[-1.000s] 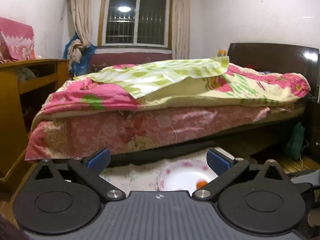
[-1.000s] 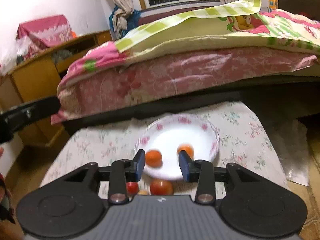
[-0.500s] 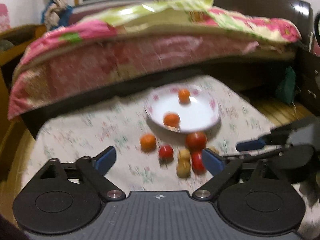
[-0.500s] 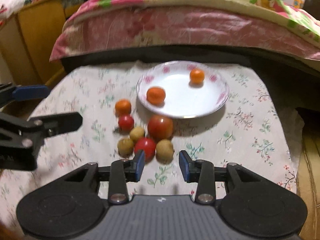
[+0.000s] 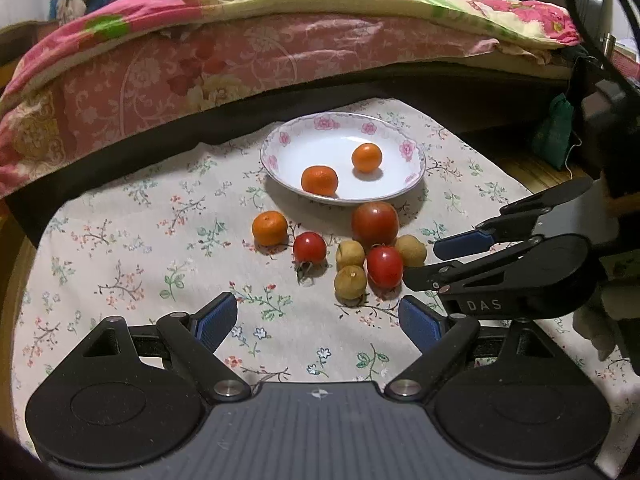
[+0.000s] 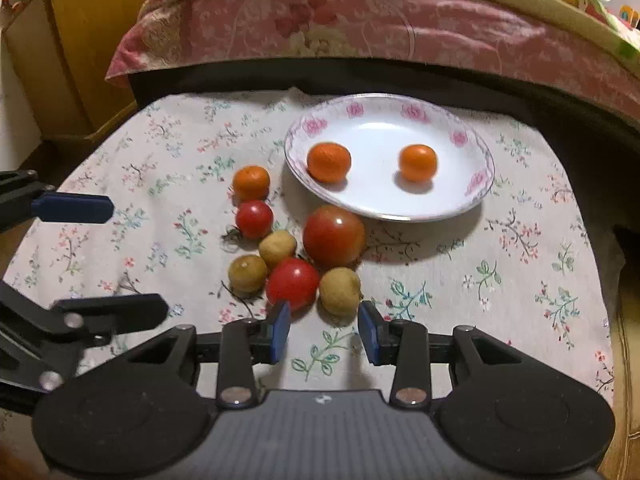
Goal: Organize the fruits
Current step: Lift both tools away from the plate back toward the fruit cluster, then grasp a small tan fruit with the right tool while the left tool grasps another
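A white plate with a pink-flowered rim (image 5: 408, 148) (image 6: 476, 184) holds two mandarins (image 5: 319, 179) (image 6: 329, 161). In front of it, on the floral cloth, lie a third mandarin (image 5: 270, 227) (image 6: 251, 182), a large tomato (image 5: 375, 222) (image 6: 334, 234), two small tomatoes (image 5: 309, 247) (image 6: 293, 282) and three brown round fruits (image 5: 351, 282) (image 6: 340, 290). My left gripper (image 5: 318, 320) hangs open over bare cloth, short of the pile. My right gripper (image 6: 324, 330) stands narrowly open and empty, its tips just short of a small tomato and a brown fruit.
A bed with a pink floral cover (image 5: 240, 60) runs close behind the low table. A wooden cabinet (image 6: 80, 40) stands at the left. A green bag (image 5: 554, 136) lies on the floor at the right. The cloth (image 5: 140, 240) hangs over the table's edges.
Both grippers have sunk and tipped downward, so the views swung from the bed to the fruit on the table. The left jaws narrowed a little. No fruit has moved.
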### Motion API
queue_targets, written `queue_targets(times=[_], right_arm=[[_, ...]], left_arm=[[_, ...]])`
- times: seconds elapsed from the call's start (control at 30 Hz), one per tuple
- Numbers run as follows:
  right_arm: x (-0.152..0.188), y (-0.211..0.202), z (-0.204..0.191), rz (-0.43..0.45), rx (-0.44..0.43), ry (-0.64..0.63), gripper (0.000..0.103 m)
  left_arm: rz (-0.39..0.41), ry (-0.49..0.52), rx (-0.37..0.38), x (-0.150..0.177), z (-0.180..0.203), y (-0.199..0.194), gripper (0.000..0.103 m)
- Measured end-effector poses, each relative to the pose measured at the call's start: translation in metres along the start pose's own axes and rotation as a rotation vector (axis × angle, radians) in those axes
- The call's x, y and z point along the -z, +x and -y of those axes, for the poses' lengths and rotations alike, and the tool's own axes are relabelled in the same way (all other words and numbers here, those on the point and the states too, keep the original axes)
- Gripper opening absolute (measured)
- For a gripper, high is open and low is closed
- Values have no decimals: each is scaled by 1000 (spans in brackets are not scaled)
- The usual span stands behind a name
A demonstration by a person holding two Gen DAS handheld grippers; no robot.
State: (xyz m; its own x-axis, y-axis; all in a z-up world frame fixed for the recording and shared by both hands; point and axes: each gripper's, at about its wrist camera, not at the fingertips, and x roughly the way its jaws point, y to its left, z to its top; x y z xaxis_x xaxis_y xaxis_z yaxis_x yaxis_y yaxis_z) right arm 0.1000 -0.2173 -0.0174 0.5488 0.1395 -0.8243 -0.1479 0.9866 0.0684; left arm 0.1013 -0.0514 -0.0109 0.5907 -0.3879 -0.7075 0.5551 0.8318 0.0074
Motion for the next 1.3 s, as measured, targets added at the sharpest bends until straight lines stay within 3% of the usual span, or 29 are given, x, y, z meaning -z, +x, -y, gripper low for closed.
queue_targets(times=[0.4,1.3], right_arm=[[-4,6,-3,8,-13,-48,44],[-2,5,-1,15,-1,-19,45]], left_arm=[[-23,25,41,1,9,5,92],[-67,27,69,11,8,8,92]])
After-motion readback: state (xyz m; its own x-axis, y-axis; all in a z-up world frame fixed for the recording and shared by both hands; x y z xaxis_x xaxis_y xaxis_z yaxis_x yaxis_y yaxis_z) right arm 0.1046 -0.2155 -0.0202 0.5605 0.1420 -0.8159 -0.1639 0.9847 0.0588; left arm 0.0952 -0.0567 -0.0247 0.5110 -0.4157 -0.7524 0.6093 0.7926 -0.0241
